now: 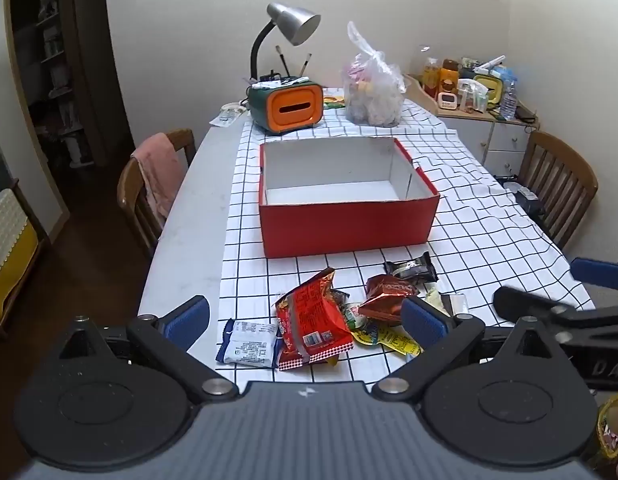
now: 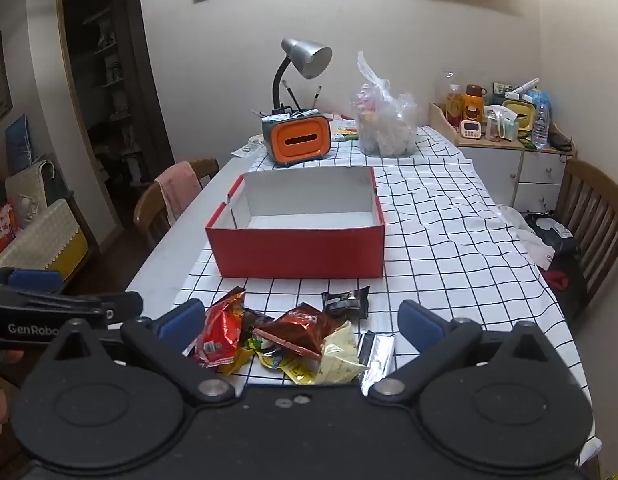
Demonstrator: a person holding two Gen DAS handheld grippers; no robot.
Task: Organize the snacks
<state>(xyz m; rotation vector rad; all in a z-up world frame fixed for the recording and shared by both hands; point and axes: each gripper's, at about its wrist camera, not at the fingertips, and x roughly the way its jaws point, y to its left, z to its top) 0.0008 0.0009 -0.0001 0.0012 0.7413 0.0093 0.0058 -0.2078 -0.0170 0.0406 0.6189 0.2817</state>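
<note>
Red box (image 1: 347, 224) (lamp (image 1: 293, 24) behind), snack pile (image 1: 329, 320) before it, grippers apart

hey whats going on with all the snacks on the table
A person is holding a claw in each hand over a pile of loose snack packets on the checked tablecloth. Both the left claw and the right claw are open and hold nothing. The red cardboard box with a white inside sits just beyond the pile and looks empty, so no sorting is done yet.
</note>
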